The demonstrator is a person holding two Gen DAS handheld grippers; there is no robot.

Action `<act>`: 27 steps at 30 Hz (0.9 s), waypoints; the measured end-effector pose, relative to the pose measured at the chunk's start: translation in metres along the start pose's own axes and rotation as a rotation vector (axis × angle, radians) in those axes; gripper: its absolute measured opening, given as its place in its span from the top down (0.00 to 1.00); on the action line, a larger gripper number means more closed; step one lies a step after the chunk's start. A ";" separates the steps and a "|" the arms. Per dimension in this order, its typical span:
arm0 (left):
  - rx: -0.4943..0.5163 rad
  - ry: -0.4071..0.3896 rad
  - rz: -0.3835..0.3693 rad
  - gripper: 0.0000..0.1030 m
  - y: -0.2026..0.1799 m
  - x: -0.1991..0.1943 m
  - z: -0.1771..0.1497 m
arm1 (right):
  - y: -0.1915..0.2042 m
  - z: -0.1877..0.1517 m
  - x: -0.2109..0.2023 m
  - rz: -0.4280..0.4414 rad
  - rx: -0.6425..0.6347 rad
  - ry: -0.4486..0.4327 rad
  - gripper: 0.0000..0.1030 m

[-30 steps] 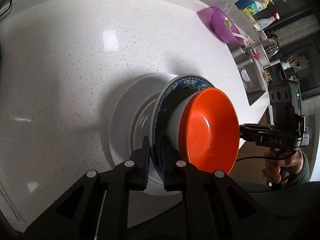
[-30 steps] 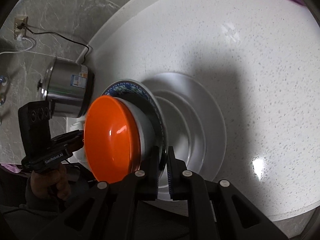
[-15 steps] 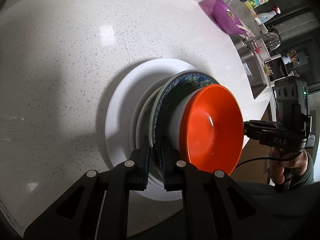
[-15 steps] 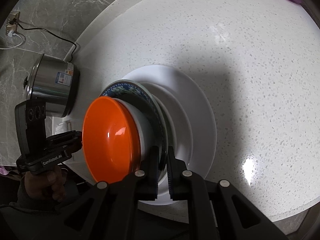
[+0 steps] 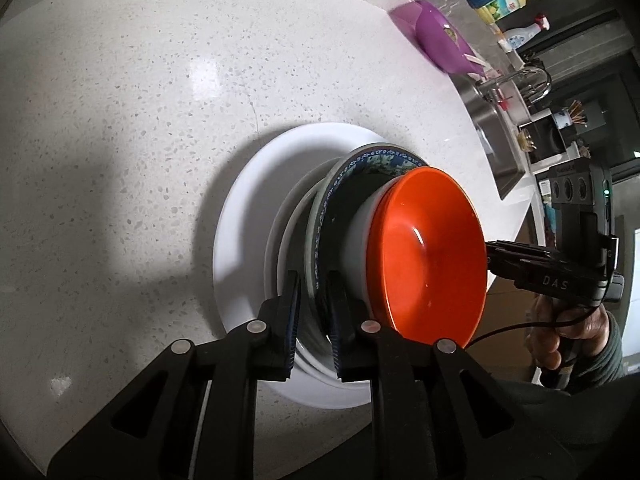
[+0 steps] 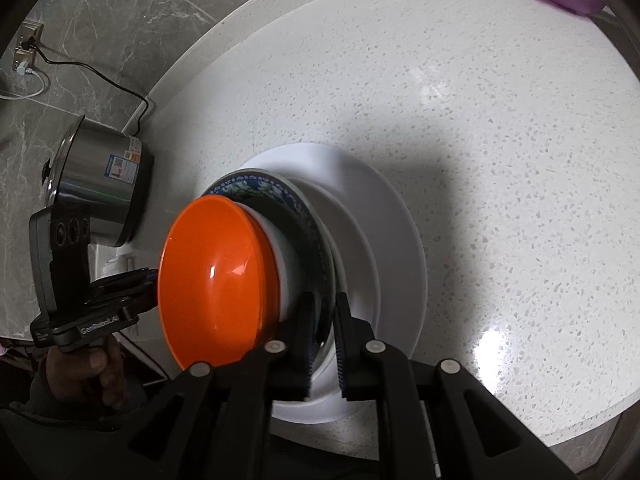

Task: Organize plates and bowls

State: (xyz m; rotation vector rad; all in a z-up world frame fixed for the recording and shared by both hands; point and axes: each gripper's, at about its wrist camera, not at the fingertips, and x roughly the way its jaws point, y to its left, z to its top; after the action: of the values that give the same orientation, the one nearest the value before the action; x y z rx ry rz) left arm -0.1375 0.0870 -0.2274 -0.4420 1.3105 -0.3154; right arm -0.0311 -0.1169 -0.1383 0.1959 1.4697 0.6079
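1. Left gripper: pointing down at a stack of dishes, jaws only a little apart, just been opening
2. Between its pads: near rim of the blue plate, with a thin gap showing on each side, so not squeezed
3. Right gripper: doing the same at the other side of the stack, jaws a little apart, just been opening
4. Between those pads: rim of the same blue plate, not pinched either
5. Under the blue plate: a small white plate, and under that a big white plate, flat on the white speckled counter near its front edge
6. On top of the blue plate: a white bowl, with an orange bowl sitting inside it
7. Seen from the left camera: a hand wrapped round the handle of the right gripper, tips hidden behind the orange bowl
8. Far from the stack: a silver pot at one side of the counter, a purple bowl at the back, a sink past the counter's end
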 end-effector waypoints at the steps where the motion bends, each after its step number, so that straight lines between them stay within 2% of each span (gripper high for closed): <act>1: 0.008 -0.008 0.001 0.88 -0.001 -0.002 -0.001 | -0.001 -0.001 -0.001 -0.012 0.006 -0.007 0.78; 3: 0.029 -0.028 0.010 0.85 -0.002 -0.007 -0.002 | -0.003 -0.004 -0.003 -0.026 0.022 -0.025 0.70; 4: 0.037 -0.037 0.023 0.76 -0.001 -0.010 -0.004 | -0.004 -0.006 -0.006 -0.028 0.031 -0.038 0.66; 5: 0.042 -0.048 0.046 0.61 0.000 -0.013 -0.004 | -0.005 -0.008 -0.009 -0.034 0.040 -0.054 0.64; 6: 0.042 -0.059 0.066 0.52 0.001 -0.017 -0.005 | -0.006 -0.011 -0.013 -0.046 0.047 -0.070 0.58; 8: 0.032 -0.108 0.066 0.18 0.008 -0.029 -0.006 | -0.009 -0.016 -0.022 -0.065 0.067 -0.104 0.48; 10: 0.033 -0.157 0.060 0.00 0.009 -0.041 -0.008 | -0.011 -0.021 -0.034 -0.065 0.096 -0.148 0.35; 15: 0.087 -0.271 0.162 0.00 -0.012 -0.066 -0.016 | -0.012 -0.033 -0.064 -0.082 0.122 -0.260 0.17; 17: 0.105 -0.299 0.187 0.00 -0.027 -0.074 -0.024 | -0.009 -0.034 -0.072 -0.082 0.110 -0.289 0.16; 19: 0.113 -0.289 0.220 0.00 -0.041 -0.076 -0.029 | -0.002 -0.035 -0.079 -0.087 0.082 -0.323 0.14; 22: 0.061 -0.376 0.405 0.01 -0.065 -0.096 -0.043 | 0.008 -0.038 -0.085 -0.083 0.056 -0.374 0.13; 25: 0.029 -0.463 0.474 0.01 -0.082 -0.114 -0.053 | 0.014 -0.045 -0.094 -0.050 0.048 -0.414 0.12; 27: 0.021 -0.466 0.514 0.01 -0.092 -0.116 -0.053 | 0.026 -0.047 -0.096 -0.079 0.029 -0.428 0.12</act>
State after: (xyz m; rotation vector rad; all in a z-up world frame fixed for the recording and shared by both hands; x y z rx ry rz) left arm -0.2138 0.0535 -0.0940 -0.1345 0.9181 0.1975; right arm -0.0819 -0.1536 -0.0483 0.2706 1.0673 0.4471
